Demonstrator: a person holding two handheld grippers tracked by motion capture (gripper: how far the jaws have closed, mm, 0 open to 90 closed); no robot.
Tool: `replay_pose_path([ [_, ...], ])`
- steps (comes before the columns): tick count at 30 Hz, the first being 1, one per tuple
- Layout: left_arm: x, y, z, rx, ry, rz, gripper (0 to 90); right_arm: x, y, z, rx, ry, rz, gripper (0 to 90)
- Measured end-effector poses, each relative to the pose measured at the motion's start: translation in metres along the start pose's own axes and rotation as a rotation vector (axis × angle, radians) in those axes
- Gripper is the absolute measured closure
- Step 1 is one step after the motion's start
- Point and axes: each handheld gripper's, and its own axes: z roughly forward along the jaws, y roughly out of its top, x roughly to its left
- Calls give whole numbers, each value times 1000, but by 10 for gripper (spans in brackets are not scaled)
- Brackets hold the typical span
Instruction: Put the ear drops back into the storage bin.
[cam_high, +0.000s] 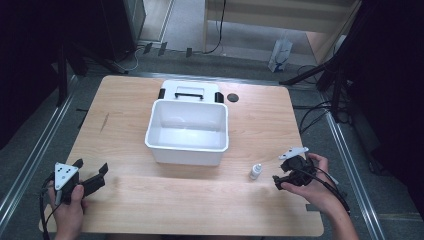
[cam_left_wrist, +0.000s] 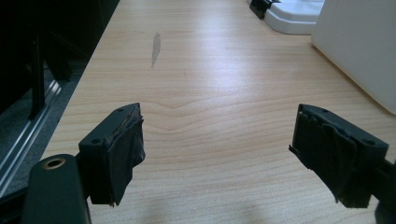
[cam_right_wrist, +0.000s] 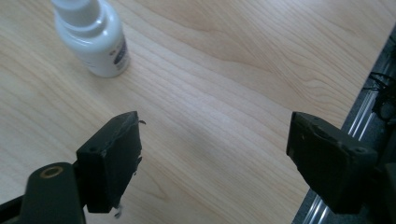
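A small white bottle (cam_high: 255, 171) stands upright on the wooden table (cam_high: 125, 110), just in front of the white bin's right corner. In the right gripper view the bottle (cam_right_wrist: 95, 39) sits at the upper left, beyond the jaws and apart from them. My right gripper (cam_high: 278, 181) (cam_right_wrist: 212, 156) is open a little to the bottle's right, near the table's right edge. At the table's front left my left gripper (cam_high: 91, 168) (cam_left_wrist: 217, 156) rests open over bare wood, with nothing between its jaws.
A white open bin (cam_high: 187, 131) (cam_left_wrist: 359, 51) stands at the table's middle, its lid (cam_high: 190, 91) (cam_left_wrist: 299, 14) with a black handle lying behind it. A dark round spot (cam_high: 232, 97) lies near the back. Metal rails (cam_high: 345, 150) run along both sides.
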Motion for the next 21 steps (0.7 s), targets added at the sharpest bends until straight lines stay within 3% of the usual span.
replay_pose_path([
  [3,0,0,0,0,-1,-3,174,2,13,0,87,35,-48,204],
  [6,0,0,0,0,-4,-5,174,3,19,0,132,41,-56,201],
  [11,1,0,0,2,-12,-16,174,12,42,-3,217,95,-67,183],
  [14,1,0,0,5,-12,-13,174,15,50,-5,216,96,-76,201],
  [17,1,0,0,5,-13,-12,174,22,63,-8,208,101,-100,297],
  [21,1,0,1,4,-13,-15,174,26,71,-6,215,114,-116,361],
])
